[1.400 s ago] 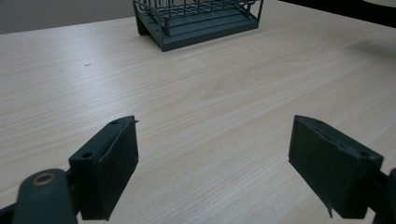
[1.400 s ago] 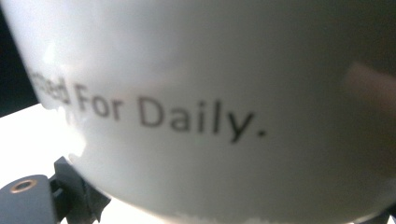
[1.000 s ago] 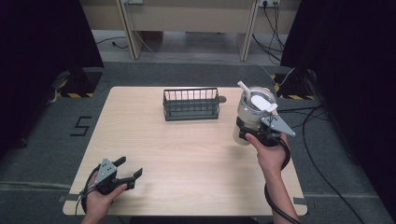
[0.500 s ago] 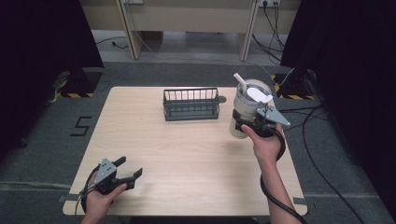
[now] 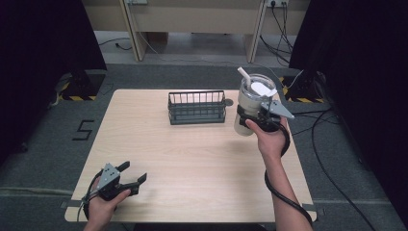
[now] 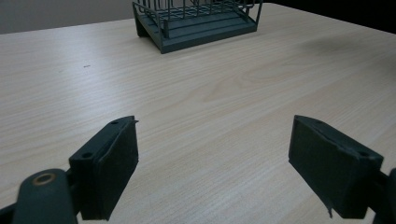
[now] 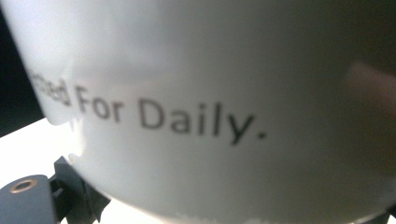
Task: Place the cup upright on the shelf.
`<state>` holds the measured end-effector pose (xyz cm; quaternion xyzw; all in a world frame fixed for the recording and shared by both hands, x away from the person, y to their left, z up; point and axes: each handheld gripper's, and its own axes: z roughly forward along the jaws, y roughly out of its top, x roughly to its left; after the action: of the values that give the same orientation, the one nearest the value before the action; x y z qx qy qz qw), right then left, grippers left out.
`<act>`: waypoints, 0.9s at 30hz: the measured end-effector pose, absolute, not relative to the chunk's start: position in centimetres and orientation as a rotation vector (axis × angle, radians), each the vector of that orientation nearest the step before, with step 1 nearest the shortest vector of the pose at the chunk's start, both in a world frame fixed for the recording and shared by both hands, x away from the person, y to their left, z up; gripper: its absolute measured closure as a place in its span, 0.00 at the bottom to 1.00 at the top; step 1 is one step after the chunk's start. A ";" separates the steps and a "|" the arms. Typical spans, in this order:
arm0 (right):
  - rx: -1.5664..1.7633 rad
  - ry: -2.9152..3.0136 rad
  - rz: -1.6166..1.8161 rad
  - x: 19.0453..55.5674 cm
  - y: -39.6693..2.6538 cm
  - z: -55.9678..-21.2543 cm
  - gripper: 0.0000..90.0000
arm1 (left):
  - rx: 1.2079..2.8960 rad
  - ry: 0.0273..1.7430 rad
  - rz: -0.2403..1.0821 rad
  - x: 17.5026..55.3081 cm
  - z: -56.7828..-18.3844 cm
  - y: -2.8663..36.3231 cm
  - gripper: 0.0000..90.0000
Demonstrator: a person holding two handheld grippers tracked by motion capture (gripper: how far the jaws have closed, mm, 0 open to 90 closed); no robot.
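A white tumbler [image 5: 249, 97] with a clear lid and a white straw is clamped in my right gripper [image 5: 251, 117], right of a dark wire rack [image 5: 196, 108]. In the right gripper view the tumbler's wall [image 7: 210, 93], printed "For Daily.", sits hard against the camera, with one black jaw at the bottom left. I cannot tell whether its base touches the table. My left gripper [image 5: 131, 176] rests open near the front left corner of the table, nothing between its jaws. The left gripper view shows the gripper [image 6: 215, 172] facing the rack [image 6: 196, 21] across bare wood.
The light wooden table [image 5: 192, 159] carries the rack at the back middle. Black curtains stand on both sides, and cables lie on the grey floor to the right. A cable trails from each gripper.
My right gripper has carried the tumbler leftwards and a little farther back, closer to the rack's right end. The left gripper has stayed put.
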<state>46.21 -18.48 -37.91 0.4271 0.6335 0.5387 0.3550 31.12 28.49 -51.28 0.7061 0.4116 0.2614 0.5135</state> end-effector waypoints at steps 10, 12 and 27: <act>1.117 1.639 1.399 47.8 -17.7 -37.5 0.11 | 1.695 0.988 0.626 31.1 -51.3 28.5 0.17; 1.116 1.638 1.400 48.0 -17.5 -37.4 0.11 | 1.695 0.989 0.626 31.1 -51.3 28.5 0.17; 1.114 1.644 1.392 50.0 -16.5 -36.3 0.11 | 1.694 0.985 0.625 31.1 -51.2 28.5 0.17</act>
<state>50.00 -16.54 -36.28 0.4300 0.6347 0.5377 0.3508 31.09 28.52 -51.23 0.7053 0.4103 0.2604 0.5161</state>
